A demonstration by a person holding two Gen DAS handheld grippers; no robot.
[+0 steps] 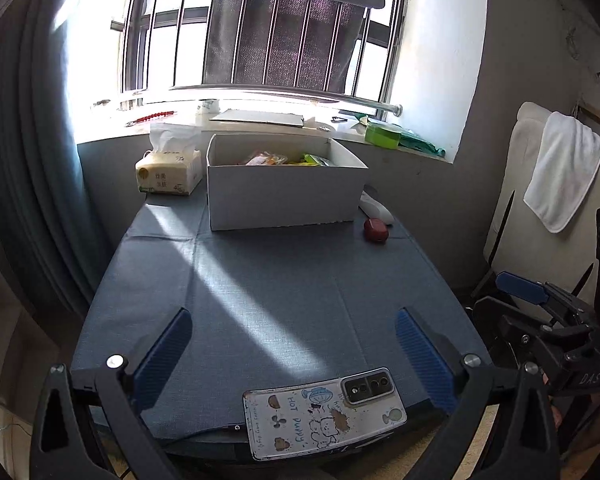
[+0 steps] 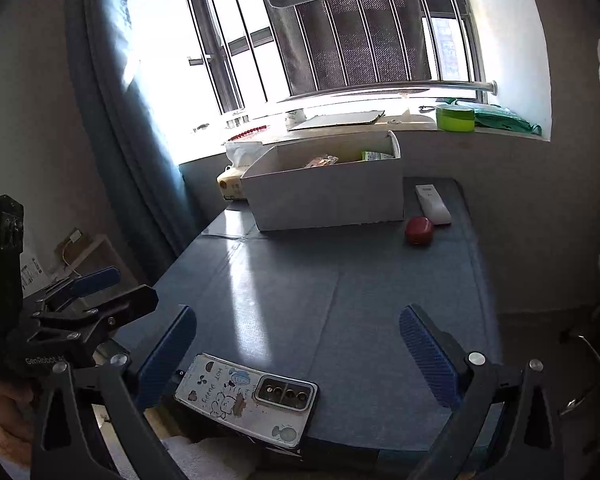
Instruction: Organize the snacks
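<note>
Nearest us, a phone overhangs the table's front edge. Our left gripper and right gripper hover spread, holding nothing; snacks sit in the far box.

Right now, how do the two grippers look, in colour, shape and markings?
Both are alike. The left gripper has a black frame of angular bars with triangular cut-outs, silver round bolts, and blue ribbed pads on two long fingers. The right gripper is the same; in the left view its body shows pale letters, "DAS". No cables or sleeves are clearly visible.
</note>
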